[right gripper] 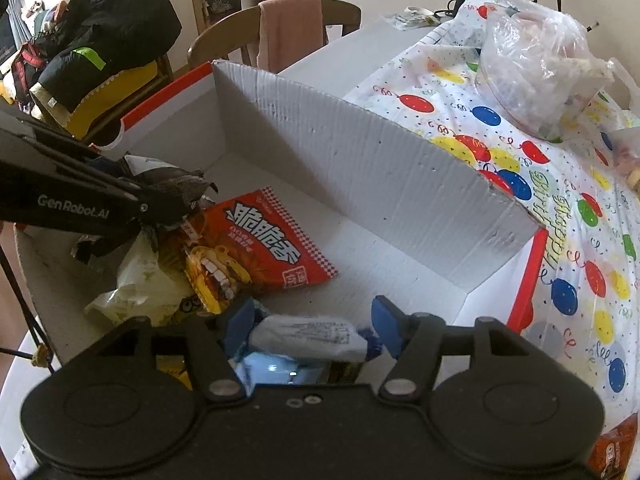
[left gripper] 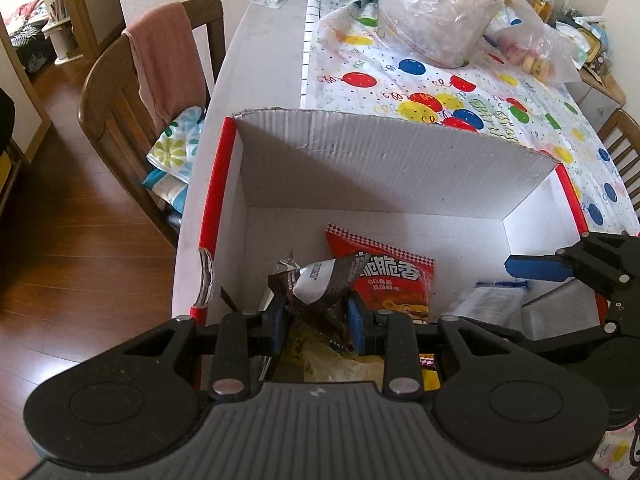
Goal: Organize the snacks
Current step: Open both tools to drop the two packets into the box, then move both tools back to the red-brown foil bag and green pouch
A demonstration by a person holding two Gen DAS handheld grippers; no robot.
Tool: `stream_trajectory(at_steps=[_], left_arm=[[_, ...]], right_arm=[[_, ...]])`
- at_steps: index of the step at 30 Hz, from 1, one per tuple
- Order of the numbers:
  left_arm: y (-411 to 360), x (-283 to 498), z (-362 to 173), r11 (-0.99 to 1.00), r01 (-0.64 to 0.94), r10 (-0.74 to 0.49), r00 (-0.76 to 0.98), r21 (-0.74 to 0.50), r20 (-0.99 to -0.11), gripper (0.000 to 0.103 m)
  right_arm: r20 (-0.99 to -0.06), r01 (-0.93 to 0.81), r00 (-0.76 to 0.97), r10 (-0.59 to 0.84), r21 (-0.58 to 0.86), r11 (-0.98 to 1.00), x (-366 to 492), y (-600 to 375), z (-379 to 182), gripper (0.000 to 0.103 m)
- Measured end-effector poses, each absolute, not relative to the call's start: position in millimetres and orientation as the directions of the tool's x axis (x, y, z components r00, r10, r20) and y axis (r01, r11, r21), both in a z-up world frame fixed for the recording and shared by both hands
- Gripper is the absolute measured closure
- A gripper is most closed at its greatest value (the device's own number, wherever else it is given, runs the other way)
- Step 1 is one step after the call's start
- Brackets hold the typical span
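Note:
A white cardboard box (left gripper: pixel 380 160) with red edges stands on the table and holds several snacks. My left gripper (left gripper: pixel 318 316) is shut on a dark brown and white snack packet (left gripper: pixel 320 284), just above a pale yellow bag (left gripper: pixel 332 360) at the box's near side. From the right wrist view, the left gripper (right gripper: pixel 176 196) and its dark packet (right gripper: pixel 172 182) hang over the box's (right gripper: pixel 360 168) left end. A red snack bag (right gripper: pixel 272 240) lies flat on the box floor. My right gripper (right gripper: pixel 313 320) is open, fingers wide either side of a white and blue packet (right gripper: pixel 308 338) lying inside.
A balloon-print tablecloth (left gripper: pixel 440 80) covers the table beyond the box, with clear plastic bags of food (left gripper: pixel 432 12) on it. A wooden chair with a pink towel (left gripper: pixel 160 60) stands at the left. A black bag (right gripper: pixel 112 20) sits on another chair. An orange packet (right gripper: pixel 616 448) lies outside the box.

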State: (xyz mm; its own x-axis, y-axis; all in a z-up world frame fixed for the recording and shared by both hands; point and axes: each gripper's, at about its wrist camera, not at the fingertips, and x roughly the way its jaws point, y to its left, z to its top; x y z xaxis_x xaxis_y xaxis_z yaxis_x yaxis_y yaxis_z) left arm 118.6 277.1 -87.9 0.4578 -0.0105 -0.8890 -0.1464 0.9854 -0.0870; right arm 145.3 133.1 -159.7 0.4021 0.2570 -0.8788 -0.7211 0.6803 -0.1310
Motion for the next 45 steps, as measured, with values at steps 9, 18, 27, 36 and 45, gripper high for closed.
stream_trajectory(at_steps=[9,18,27,36,45], left_arm=[[270.1,108.1,-80.8,0.987,-0.134,-0.013,0.477,-0.088,-0.879,0.067],[255.9,87.9,-57.9,0.989,-0.101,-0.033,0.543,-0.105,-0.839,0.045],[232.9,67.6,-27.5,0.992,-0.047,-0.061,0.618,-0.115,-0.784,0.038],[203.3,53.6,-7.2,0.992,0.008,-0.1,0.668,-0.127,-0.737,0.03],[158.7,53.9,0.6,0.99,0.058,-0.135,0.691,-0.131,-0.71,0.025]], right_arm=[[-0.856,-0.722,0.419,0.303,-0.111,0.683,130.4,125.9,-141.4,0.026],[-0.82,-0.707,0.442,0.364,-0.068,0.704,112.2,106.6,-111.8,0.019],[-0.764,-0.691,0.482,0.429,-0.031,0.722,89.2,84.9,-75.6,0.013],[-0.718,-0.655,0.526,0.456,0.0,0.755,72.7,47.6,-51.9,0.001],[-0.695,-0.612,0.562,0.449,0.017,0.791,72.6,-2.1,-40.6,0.0]])
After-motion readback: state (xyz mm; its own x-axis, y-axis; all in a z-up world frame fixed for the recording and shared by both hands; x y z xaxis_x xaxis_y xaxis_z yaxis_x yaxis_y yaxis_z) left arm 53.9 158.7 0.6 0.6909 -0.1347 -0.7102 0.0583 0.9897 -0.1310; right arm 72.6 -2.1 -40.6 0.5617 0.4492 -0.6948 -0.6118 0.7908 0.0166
